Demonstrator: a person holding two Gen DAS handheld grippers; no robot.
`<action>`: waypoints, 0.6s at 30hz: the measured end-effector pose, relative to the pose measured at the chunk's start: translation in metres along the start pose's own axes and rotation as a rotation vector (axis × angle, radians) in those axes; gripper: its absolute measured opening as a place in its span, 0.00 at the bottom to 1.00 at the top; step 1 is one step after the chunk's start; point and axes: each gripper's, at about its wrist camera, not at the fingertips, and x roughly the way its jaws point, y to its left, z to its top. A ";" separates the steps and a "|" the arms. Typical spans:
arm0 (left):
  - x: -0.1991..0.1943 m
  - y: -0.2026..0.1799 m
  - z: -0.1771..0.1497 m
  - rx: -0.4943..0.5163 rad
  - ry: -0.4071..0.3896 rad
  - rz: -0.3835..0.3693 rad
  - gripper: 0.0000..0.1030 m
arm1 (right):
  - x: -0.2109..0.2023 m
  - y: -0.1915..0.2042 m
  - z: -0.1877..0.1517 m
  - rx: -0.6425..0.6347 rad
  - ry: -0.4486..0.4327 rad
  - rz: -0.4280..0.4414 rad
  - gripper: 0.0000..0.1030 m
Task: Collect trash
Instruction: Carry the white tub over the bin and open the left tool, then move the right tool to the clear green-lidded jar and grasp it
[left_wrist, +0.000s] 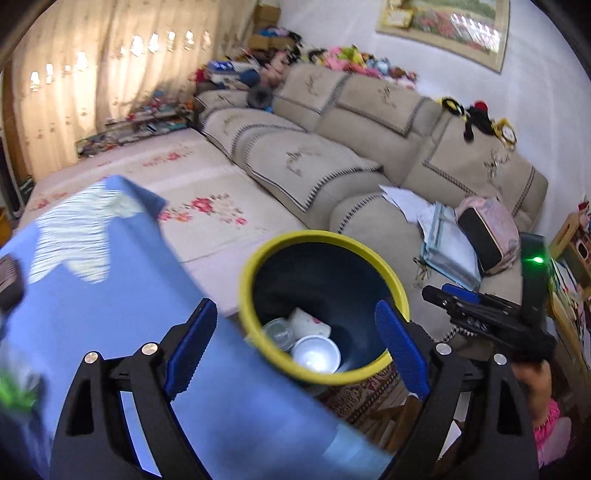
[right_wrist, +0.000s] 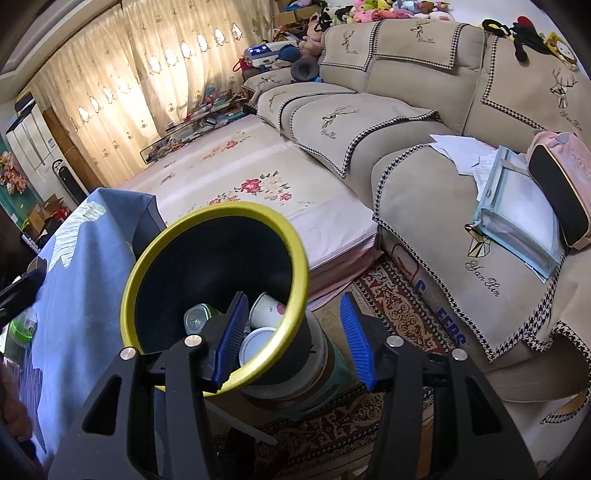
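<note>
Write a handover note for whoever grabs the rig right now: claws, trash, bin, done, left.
Left claw: open, nothing between its pads, hanging above the bin's mouth.
Right claw: open, empty, straddling the bin's near rim.
Bin (yellow rim, dark inside): on the floor beside the table with the blue cloth, in front of the sofa.
Done: paper cups and a clear plastic bottle lie at the bin's bottom.
Left: something green at the cloth's edge, too blurred to identify; check it and the rest of the table.
</note>
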 end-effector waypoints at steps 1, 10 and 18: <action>-0.012 0.006 -0.005 -0.008 -0.014 0.012 0.86 | 0.001 0.004 0.000 -0.007 0.003 0.003 0.48; -0.126 0.074 -0.071 -0.129 -0.129 0.220 0.91 | 0.011 0.072 -0.008 -0.131 0.037 0.087 0.49; -0.195 0.127 -0.133 -0.238 -0.152 0.414 0.93 | 0.015 0.188 -0.030 -0.330 0.086 0.260 0.49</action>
